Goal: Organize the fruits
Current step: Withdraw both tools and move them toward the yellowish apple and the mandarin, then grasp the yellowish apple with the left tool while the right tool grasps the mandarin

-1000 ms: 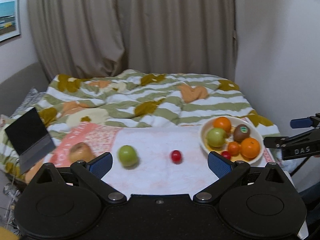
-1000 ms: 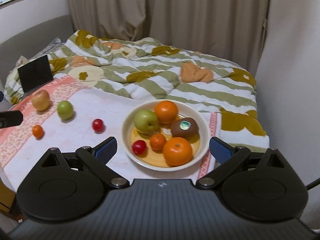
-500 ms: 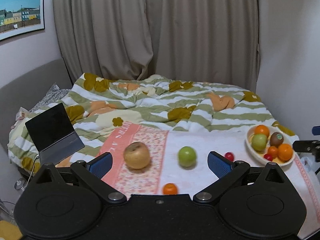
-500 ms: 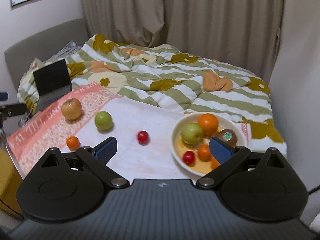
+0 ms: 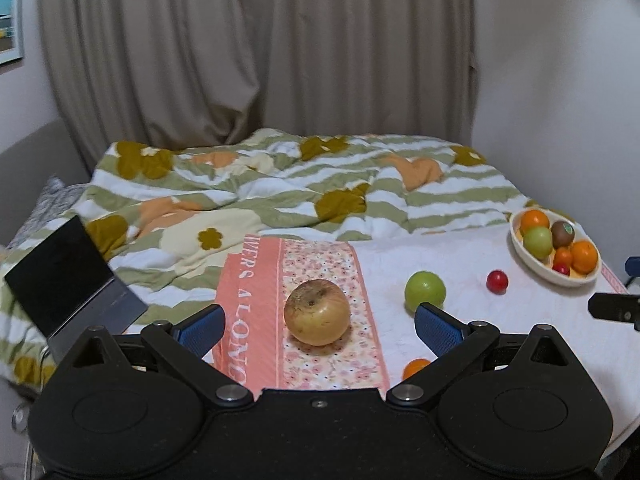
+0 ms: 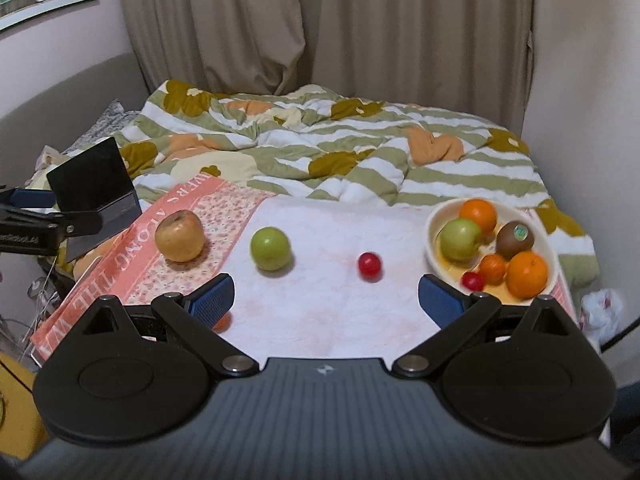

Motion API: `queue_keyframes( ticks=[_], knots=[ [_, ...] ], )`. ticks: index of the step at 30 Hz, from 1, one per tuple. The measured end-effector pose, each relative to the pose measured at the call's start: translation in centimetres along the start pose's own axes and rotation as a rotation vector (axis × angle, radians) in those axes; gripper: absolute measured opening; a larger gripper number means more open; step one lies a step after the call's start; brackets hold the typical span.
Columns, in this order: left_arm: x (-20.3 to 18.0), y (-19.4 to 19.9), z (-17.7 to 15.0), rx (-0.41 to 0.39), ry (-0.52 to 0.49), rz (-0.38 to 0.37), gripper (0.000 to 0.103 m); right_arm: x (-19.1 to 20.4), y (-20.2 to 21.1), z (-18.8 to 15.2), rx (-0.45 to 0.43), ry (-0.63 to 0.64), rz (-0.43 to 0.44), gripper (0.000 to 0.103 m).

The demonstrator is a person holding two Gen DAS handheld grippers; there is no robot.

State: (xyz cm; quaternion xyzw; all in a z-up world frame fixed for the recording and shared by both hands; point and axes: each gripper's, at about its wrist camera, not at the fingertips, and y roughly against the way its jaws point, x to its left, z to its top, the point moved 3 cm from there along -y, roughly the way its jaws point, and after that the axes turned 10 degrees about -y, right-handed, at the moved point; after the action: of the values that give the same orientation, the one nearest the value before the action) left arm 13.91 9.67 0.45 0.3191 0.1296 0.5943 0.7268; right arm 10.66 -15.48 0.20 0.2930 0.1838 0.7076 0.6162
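Both views have swung since a moment ago: the left tongs [image 5: 320,326] now frame the brownish apple [image 5: 317,312], which earlier sat off toward their left finger, and the bowl [image 6: 434,240] has slid from behind the right tongs' finger to the right side of that view. The left tongs stand wide open and hold nothing; the apple lies between their blue pads, apart from both, on the pink flowered cloth [image 5: 320,256]. The right tongs [image 6: 326,298] are also spread wide and empty, above the white worktop [image 6: 320,312].

On the worktop, the loose green apple [image 6: 270,249] lies just right of the pink cloth. A small red fruit [image 6: 369,265] lies between it and the bowl. A small orange fruit [image 5: 415,367] sits at the near edge, partly hidden behind a tong finger in each view.

The bowl stands at the right end and holds a green apple [image 6: 460,239], two oranges, a kiwi [image 6: 515,239], a small orange fruit and a small red one. A dark tablet [image 5: 64,280] leans at the left, on the bed with the striped quilt [image 5: 304,188].
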Motion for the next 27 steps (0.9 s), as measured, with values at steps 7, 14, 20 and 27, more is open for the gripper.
queue_keyframes(
  ticks=[7,14,20,27],
  knots=[
    [2.5,-5.0,0.0,0.049,-0.075,-0.104,0.101,4.4,-2.9,-1.8,0.037,-0.049,-0.028,0.103],
    [3.8,-10.5,0.1,0.111,-0.079,-0.172,0.101,7.4,-7.3,-3.0,0.104,-0.035,-0.027,0.103],
    [3.7,-14.0,0.1,0.167,-0.062,-0.228,0.096,8.7,-10.9,-3.8,0.179,-0.026,-0.021,0.103],
    [2.7,-17.2,-0.4,0.236,-0.055,-0.279,0.083,10.0,-13.8,-5.0,0.270,-0.014,-0.008,0.092]
  ],
)
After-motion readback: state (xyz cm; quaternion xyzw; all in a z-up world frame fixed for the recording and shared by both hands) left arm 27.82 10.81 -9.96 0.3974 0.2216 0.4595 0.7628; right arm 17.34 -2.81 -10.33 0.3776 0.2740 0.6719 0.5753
